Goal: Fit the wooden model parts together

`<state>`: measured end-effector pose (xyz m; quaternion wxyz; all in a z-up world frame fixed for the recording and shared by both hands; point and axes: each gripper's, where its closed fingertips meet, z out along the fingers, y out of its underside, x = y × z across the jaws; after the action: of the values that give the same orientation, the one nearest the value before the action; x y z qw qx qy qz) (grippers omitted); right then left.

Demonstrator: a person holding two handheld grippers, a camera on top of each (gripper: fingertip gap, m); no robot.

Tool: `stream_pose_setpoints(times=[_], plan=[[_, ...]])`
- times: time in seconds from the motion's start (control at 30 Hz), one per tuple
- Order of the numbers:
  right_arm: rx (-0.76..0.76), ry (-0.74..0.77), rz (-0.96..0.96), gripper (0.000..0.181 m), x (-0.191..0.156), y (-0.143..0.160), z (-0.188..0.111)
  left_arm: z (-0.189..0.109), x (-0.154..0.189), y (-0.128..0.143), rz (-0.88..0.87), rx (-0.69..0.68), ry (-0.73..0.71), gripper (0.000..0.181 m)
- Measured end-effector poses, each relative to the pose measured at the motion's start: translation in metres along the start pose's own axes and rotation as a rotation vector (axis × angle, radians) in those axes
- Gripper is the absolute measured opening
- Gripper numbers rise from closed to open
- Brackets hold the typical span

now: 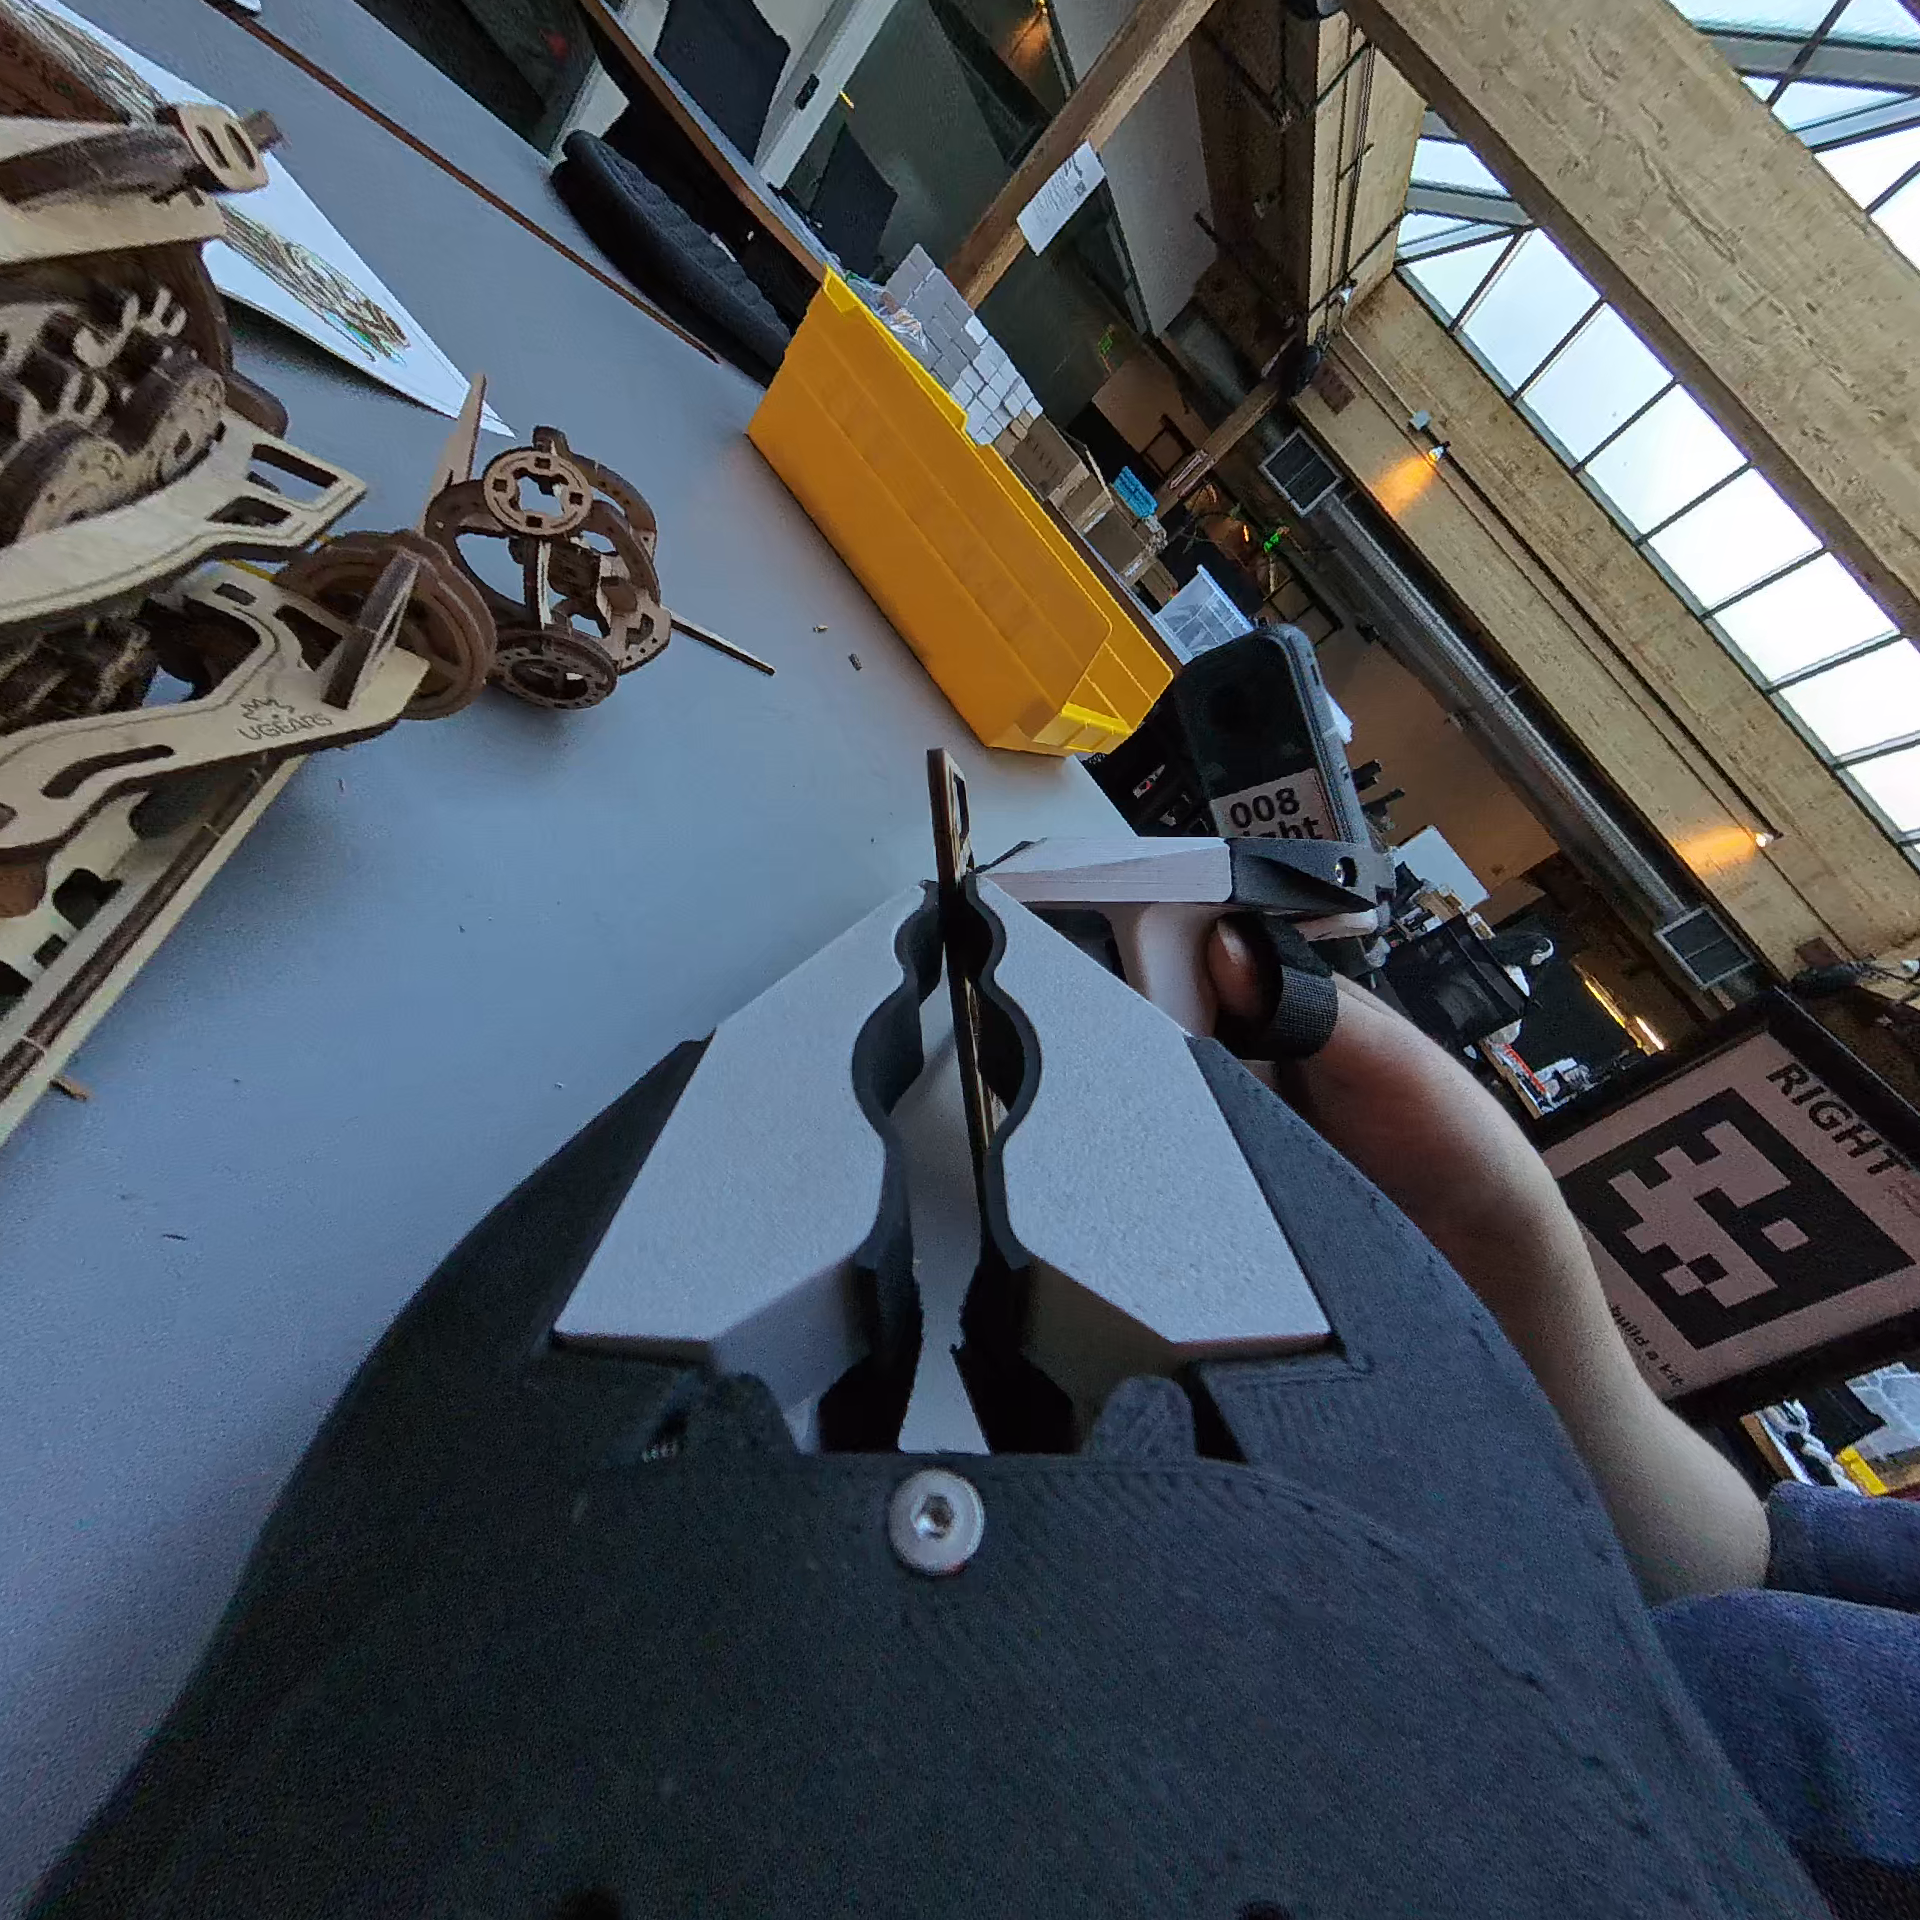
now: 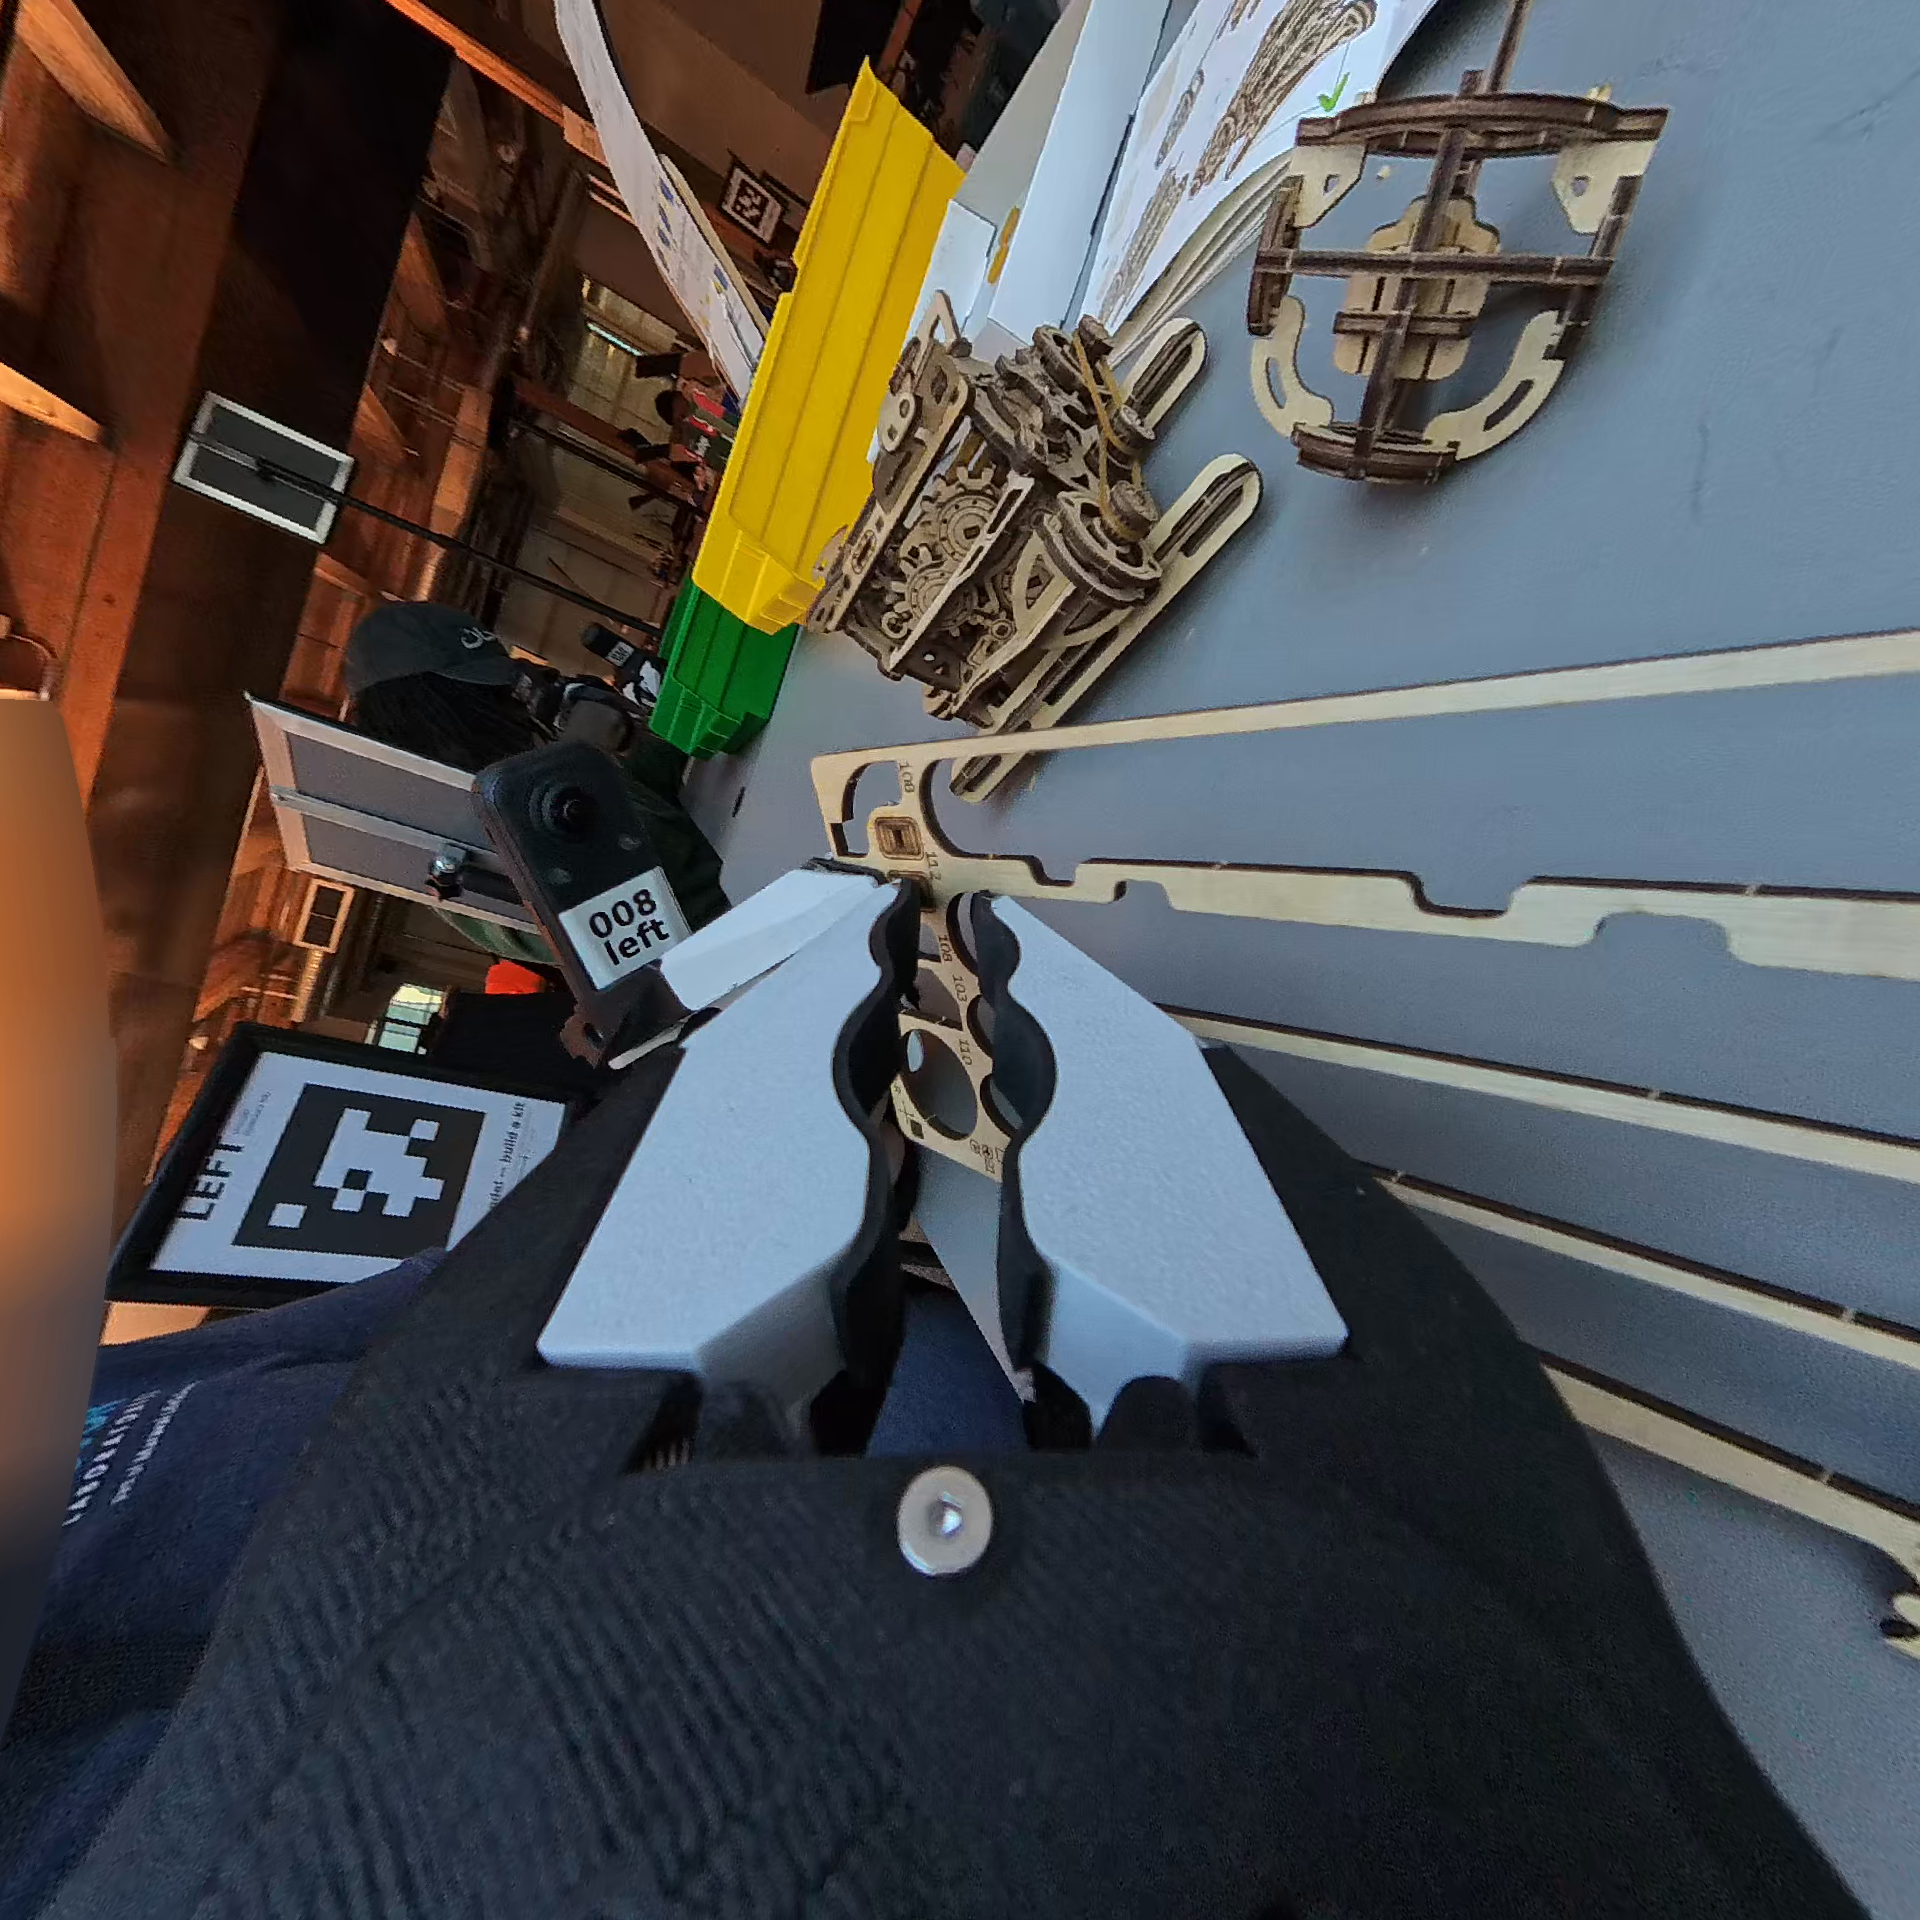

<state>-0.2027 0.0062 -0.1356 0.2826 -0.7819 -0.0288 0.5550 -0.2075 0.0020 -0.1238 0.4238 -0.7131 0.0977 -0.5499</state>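
A thin laser-cut wooden sheet (image 2: 1351,904) with small numbered parts is held upright over the grey table (image 1: 520,987). In the left wrist view it shows edge-on (image 1: 951,810). My left gripper (image 1: 958,904) is shut on this sheet's edge, and it also shows in the right wrist view (image 2: 821,883). My right gripper (image 2: 940,904) faces the flat side of the sheet. Its jaws stand nearly together with nothing clearly between them. In the left wrist view the right gripper (image 1: 997,864) comes in from the right and its tips touch the sheet just beside my left gripper.
A large assembled wooden gear mechanism (image 2: 1018,520) and a round wooden cage-like subassembly (image 2: 1434,291) stand on the table. Printed instruction sheets (image 2: 1174,156) lie behind them. A yellow bin (image 1: 935,540) and a green bin (image 2: 717,665) line the far edge. A person (image 2: 436,665) is in the background. My two grippers' fingertips are within a few centimetres of each other.
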Motion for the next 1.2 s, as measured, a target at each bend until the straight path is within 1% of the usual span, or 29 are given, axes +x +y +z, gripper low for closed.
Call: stream_pose_setpoints(times=[0.13, 0.3, 0.43, 0.57, 0.7, 1.0, 1.2], plan=[[-0.03, 0.039, -0.018, 0.009, 0.004, 0.002, -0.002, 0.002, -0.001, 0.005, -0.018, -0.018, -0.002, 0.001], [-0.019, 0.062, -0.028, 0.008, 0.01, 0.005, 0.001, 0.002, -0.007, 0.01, -0.099, -0.058, -0.002, 0.001], [-0.02, 0.07, -0.016, 0.011, 0.014, 0.007, 0.003, 0.003, -0.012, 0.013, -0.116, -0.078, -0.027, 0.0], [-0.039, 0.081, -0.024, 0.007, 0.021, 0.009, 0.005, 0.003, -0.018, 0.017, -0.166, -0.103, -0.051, 0.0], [-0.046, 0.072, -0.012, 0.006, 0.02, 0.011, 0.003, 0.003, -0.016, 0.02, -0.137, -0.112, -0.06, 0.0], [-0.027, 0.079, -0.05, 0.005, 0.021, 0.014, 0.006, 0.001, -0.019, 0.021, -0.172, -0.105, -0.078, 0.0], [-0.025, 0.084, -0.064, 0.005, 0.021, 0.015, 0.008, -0.001, -0.02, 0.021, -0.153, -0.101, -0.1, 0.0]])
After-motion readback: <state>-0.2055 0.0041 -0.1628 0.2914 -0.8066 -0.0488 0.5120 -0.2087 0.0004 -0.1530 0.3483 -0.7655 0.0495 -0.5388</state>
